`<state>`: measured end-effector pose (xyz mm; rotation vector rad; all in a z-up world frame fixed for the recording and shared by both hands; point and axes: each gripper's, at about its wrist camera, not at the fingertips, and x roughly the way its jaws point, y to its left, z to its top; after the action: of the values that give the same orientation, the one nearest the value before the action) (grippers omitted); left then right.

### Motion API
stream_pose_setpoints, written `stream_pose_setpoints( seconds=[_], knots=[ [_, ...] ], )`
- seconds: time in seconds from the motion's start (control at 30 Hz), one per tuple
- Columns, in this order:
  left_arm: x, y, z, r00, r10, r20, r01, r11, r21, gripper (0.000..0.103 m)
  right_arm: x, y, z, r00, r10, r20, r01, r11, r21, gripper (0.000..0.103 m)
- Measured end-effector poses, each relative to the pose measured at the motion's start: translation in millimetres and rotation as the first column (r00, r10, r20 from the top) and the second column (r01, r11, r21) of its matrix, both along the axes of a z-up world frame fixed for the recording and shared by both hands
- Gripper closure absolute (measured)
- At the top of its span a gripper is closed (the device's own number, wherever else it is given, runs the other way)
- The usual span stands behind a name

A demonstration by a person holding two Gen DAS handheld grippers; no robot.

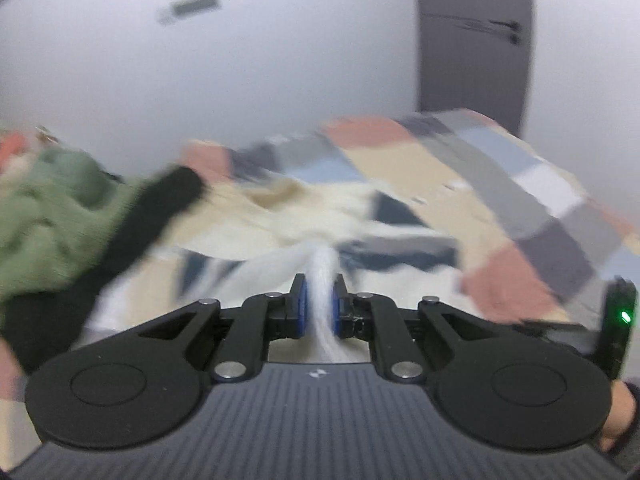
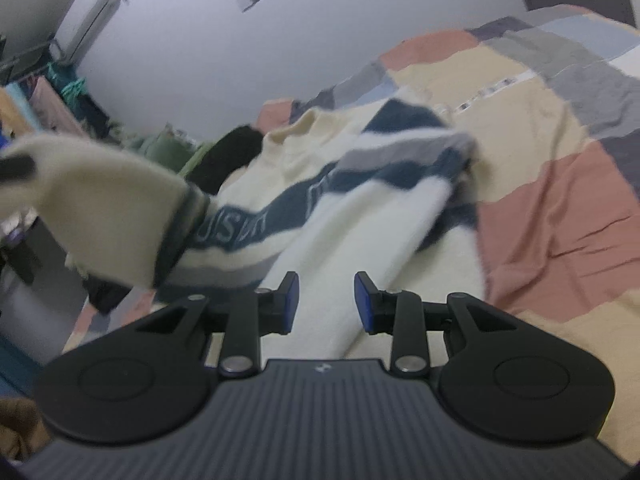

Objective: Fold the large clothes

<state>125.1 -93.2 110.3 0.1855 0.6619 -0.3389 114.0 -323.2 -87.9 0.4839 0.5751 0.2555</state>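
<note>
Left gripper pinches a bunched fold of the cream-and-navy sweater, which lies on the patchwork bedspread. Right gripper stands spread, empty, over its white fabric. Folding appears barely begun; the garment remains rumpled.

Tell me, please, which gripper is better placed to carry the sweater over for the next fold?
Probably left. The left gripper is shut on a bunch of the cream sweater. The right gripper is open, holding nothing, over the sweater.
</note>
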Motion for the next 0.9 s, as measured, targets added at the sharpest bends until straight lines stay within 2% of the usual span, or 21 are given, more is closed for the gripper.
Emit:
stream_pose_setpoints(
  seconds=[0.13, 0.3, 0.4, 0.47, 0.63, 0.8, 0.87, 0.9],
  knots=[
    [-3.4, -32.3, -53.0, 0.995, -0.058, -0.079, 0.054, 0.997, -0.059, 0.092, 2.1, -19.2, -6.5, 0.999, -0.042, -0.03, 0.043, 0.999, 0.027, 0.068],
    [-6.5, -28.4, -94.7, 0.99, -0.067, -0.123, 0.047, 0.987, -0.154, 0.092, -2.6, -23.8, -15.5, 0.998, -0.031, -0.06, 0.033, 0.999, 0.02, 0.068],
    [-7.4, -10.6, -113.2, 0.984, -0.07, -0.164, 0.032, 0.975, -0.221, 0.092, -1.0, -19.1, -16.0, 0.998, -0.01, -0.064, 0.011, 1.0, 0.019, 0.068],
    [-6.3, 5.4, -126.2, 0.985, -0.064, -0.158, 0.021, 0.965, -0.26, 0.091, 0.3, -14.3, -15.6, 0.998, 0.01, -0.059, -0.009, 1.0, 0.015, 0.068],
    [-4.5, 55.1, -158.4, 0.982, 0.041, -0.184, -0.103, 0.934, -0.341, 0.09, -0.4, -1.8, -14.6, 0.995, 0.081, -0.051, -0.081, 0.997, 0.009, 0.068],
    [4.3, 91.7, -192.2, 0.953, 0.148, -0.266, -0.243, 0.895, -0.374, 0.059, 1.6, 17.1, -16.0, 0.982, 0.172, -0.072, -0.171, 0.985, 0.013, 0.068],
    [9.9, 103.6, -201.9, 0.939, 0.178, -0.295, -0.291, 0.867, -0.404, 0.055, 1.5, 25.1, -16.2, 0.979, 0.191, -0.075, -0.192, 0.981, -0.009, 0.068],
    [12.9, 109.6, -206.6, 0.933, 0.184, -0.31, -0.311, 0.847, -0.431, 0.05, 1.8, 28.3, -16.1, 0.977, 0.2, -0.077, -0.201, 0.979, -0.016, 0.068]
  ],
)
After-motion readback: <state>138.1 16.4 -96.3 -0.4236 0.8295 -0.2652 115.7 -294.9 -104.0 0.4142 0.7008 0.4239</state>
